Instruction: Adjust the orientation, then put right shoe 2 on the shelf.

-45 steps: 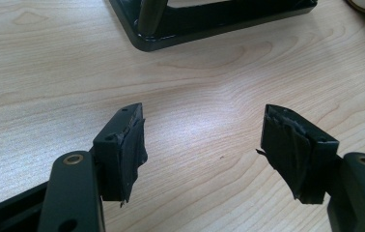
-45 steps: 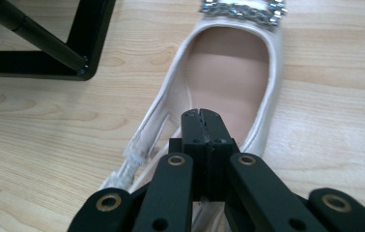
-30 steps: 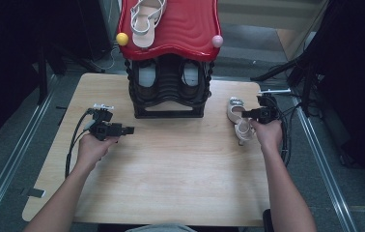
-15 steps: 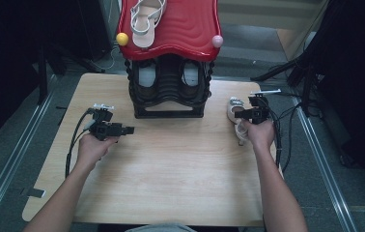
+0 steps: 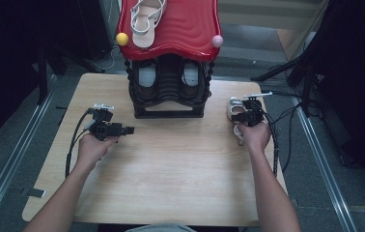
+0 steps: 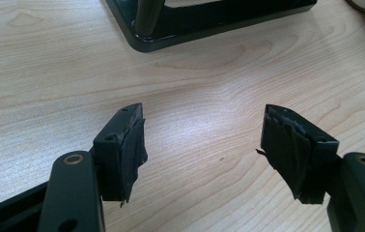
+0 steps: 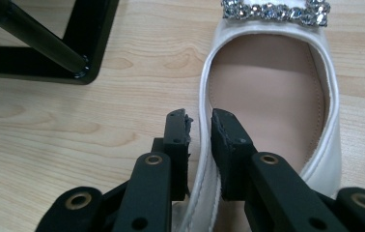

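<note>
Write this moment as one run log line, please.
right gripper: jaws closing astride white satin flat shoe side wall | left gripper: open, empty, over wooden table

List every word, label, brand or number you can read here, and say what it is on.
None can be read. The white shoe shows a rhinestone buckle but no lettering on its insole. The red rack, the sandal on top, the table and both grippers carry no visible text.

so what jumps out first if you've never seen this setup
The red-topped shoe rack at the table's far edge, a pale sandal on top. Then the white shoe with its jewelled buckle by the right gripper, whose fingers straddle the shoe's side wall.
</note>
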Demonstrator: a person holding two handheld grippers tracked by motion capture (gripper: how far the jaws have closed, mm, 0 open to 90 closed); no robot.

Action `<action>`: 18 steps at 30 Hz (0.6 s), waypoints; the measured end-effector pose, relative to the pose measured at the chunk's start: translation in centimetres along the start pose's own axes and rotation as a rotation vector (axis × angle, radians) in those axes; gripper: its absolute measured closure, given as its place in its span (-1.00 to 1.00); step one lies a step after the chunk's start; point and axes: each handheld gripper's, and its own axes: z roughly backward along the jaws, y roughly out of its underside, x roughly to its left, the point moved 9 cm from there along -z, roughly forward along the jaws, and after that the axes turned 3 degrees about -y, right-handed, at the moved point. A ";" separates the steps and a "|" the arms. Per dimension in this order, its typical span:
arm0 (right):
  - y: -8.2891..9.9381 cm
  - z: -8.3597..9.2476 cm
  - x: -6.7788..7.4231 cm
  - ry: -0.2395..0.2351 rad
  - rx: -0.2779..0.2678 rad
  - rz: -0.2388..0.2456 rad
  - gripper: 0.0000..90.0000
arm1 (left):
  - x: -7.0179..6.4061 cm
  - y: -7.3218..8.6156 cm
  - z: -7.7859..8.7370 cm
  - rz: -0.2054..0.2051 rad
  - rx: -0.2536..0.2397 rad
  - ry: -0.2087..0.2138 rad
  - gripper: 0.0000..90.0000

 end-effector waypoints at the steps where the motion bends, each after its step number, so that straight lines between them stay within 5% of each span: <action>1: 0.0 0.0 -0.1 0.009 -0.002 0.003 0.82 | 0.0 0.0 0.0 -0.001 0.000 0.000 -0.27; 18: -0.6 1.1 -0.7 -0.014 -0.029 -0.051 0.97 | -0.1 0.1 -0.2 0.000 0.004 -0.001 -0.27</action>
